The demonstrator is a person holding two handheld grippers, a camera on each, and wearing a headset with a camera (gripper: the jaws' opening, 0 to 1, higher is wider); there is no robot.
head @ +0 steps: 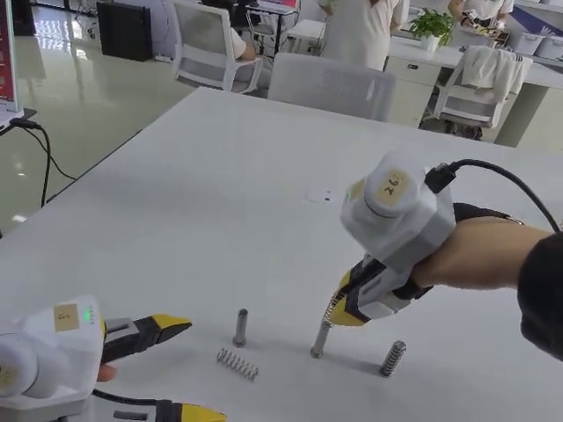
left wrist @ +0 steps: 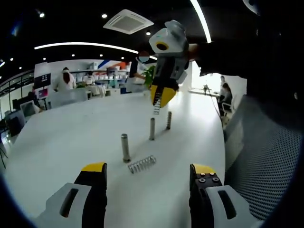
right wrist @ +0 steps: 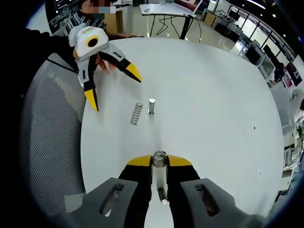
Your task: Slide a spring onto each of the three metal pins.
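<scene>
while spring point(head: 331, 308) sits between right gripper point(right wrist: 159, 164) fingers point(right wrist: 137, 162) | over pin point(head: 319, 341)

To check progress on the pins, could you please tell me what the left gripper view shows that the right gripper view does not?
Left gripper view: the sprung pin, and the right gripper seen from outside, above the middle pin. Right gripper view: the left gripper, open. Both: the bare pin, the loose spring lying beside it, the held spring clamped in the right gripper, and the white table.
</scene>
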